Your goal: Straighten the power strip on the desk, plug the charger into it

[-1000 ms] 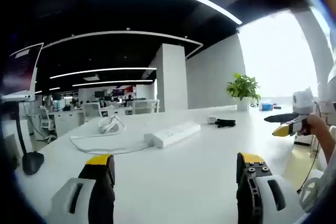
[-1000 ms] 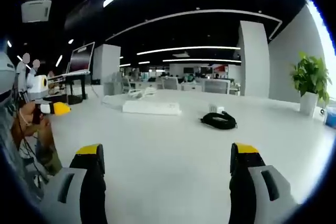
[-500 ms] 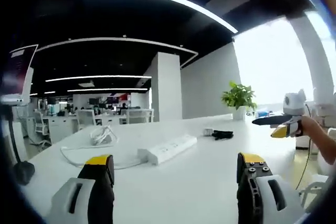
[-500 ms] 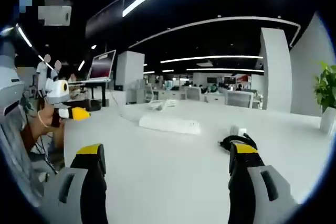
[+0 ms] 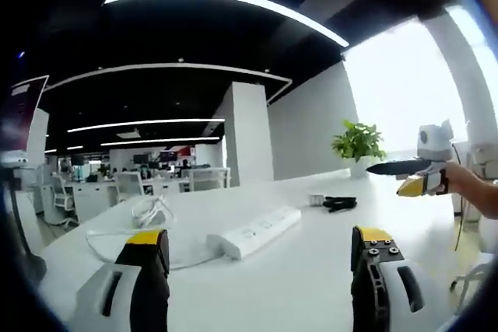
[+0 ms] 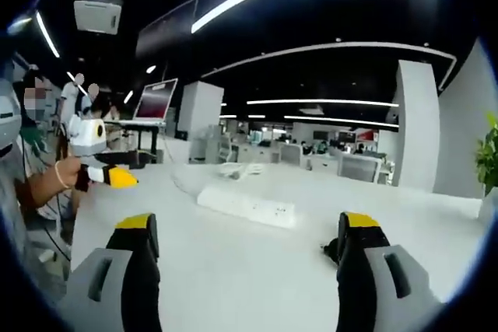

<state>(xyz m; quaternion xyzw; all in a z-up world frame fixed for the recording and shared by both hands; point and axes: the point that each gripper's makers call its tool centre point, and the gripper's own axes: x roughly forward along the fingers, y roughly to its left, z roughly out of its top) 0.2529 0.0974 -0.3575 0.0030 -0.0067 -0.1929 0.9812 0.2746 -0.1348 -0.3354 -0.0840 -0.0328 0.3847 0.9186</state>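
One white power strip (image 5: 253, 232) lies at an angle on the white desk (image 5: 296, 270), its single cord (image 5: 148, 211) coiled behind it. One black charger (image 5: 336, 204) sits beyond the strip's far end; in the right gripper view it is largely hidden behind a jaw. Two grippers hover above the desk: the left gripper (image 5: 261, 250) and the right gripper (image 6: 245, 239), each with jaws spread apart and holding nothing. One potted plant (image 5: 358, 144) stands at the desk's far edge.
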